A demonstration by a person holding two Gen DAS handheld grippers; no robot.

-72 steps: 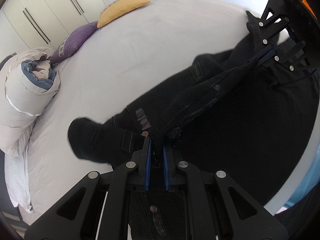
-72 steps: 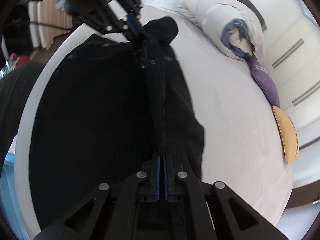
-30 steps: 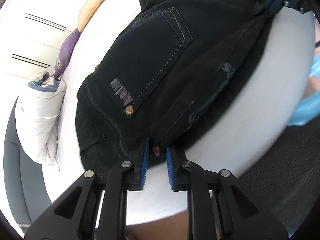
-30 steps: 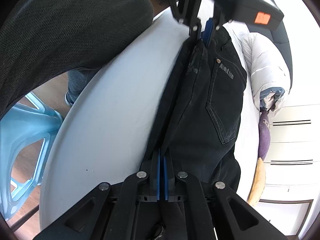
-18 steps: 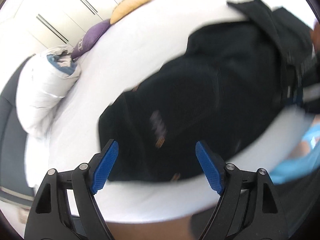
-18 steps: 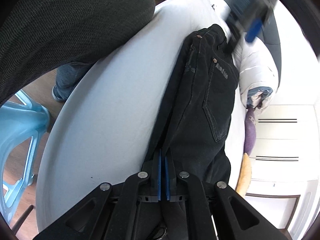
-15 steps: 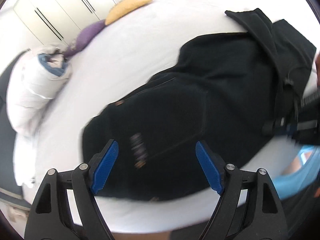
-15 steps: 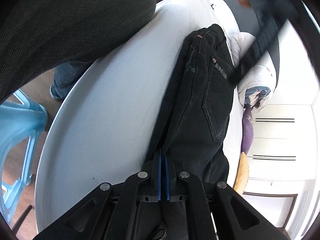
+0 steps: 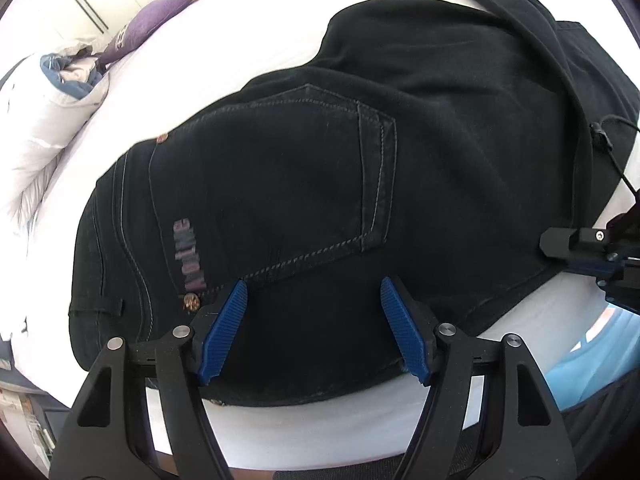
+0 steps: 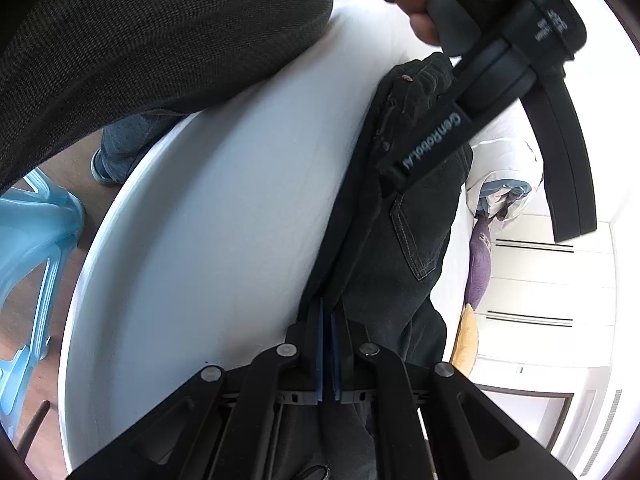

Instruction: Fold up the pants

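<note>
Left wrist view: one pair of black pants (image 9: 320, 152) lies on the white bed (image 9: 168, 76), one back pocket (image 9: 288, 184) up. The left gripper (image 9: 314, 330) hangs over the waist, jaws apart and closing, gripping nothing. Two cushions sit far off.

Right wrist view: the right gripper (image 10: 327, 354) is clamped narrow on the pants' edge; one blue chair (image 10: 36, 248) stands beside the bed.

I found the black jeans (image 9: 360, 160) lying folded lengthwise on the white bed (image 9: 240, 32), back pocket up, waistband nearest me.

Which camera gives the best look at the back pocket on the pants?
The left wrist view: the back pocket faces the camera, its stitching clear. The right wrist view shows the pocket small, and the other hand-held gripper hides its top.
</note>
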